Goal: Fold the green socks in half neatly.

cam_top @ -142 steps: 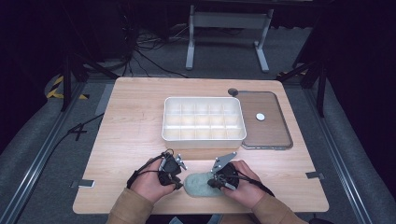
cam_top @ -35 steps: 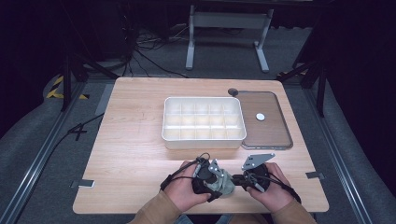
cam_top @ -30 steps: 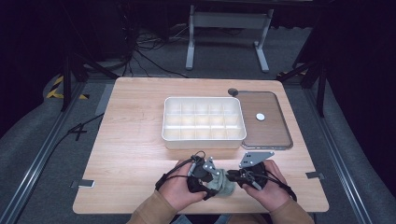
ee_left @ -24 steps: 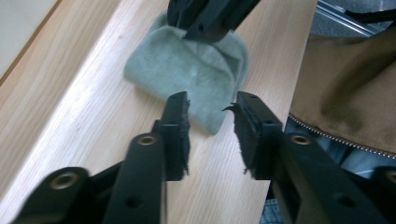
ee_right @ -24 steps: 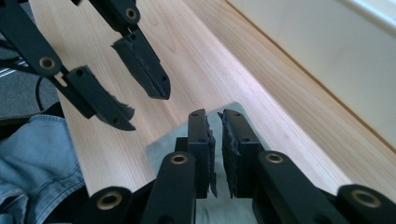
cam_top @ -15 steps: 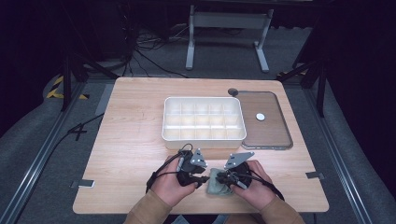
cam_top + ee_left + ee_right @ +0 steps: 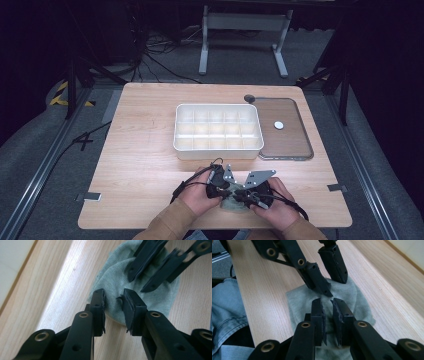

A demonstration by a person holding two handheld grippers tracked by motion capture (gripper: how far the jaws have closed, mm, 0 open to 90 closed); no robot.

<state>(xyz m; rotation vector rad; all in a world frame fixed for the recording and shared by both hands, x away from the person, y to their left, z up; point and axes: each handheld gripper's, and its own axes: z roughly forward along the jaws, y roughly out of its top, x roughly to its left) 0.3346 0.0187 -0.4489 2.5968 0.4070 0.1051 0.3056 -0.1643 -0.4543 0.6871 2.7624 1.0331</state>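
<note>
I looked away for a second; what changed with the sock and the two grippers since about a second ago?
Both grippers came down and leftward onto the grey-green sock, now flat on the table. The left gripper has just been closing, jaws still slightly apart over the sock's edge. The right gripper stands narrow over the fabric. The compartment box and lid stayed put.

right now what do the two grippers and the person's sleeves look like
Both the left gripper and the right gripper are black, each with a grey three-cornered plate on top and a thin black cable trailing back. Their flat black jaws have brass-coloured rivets at the joints. The sleeves are tan.
</note>
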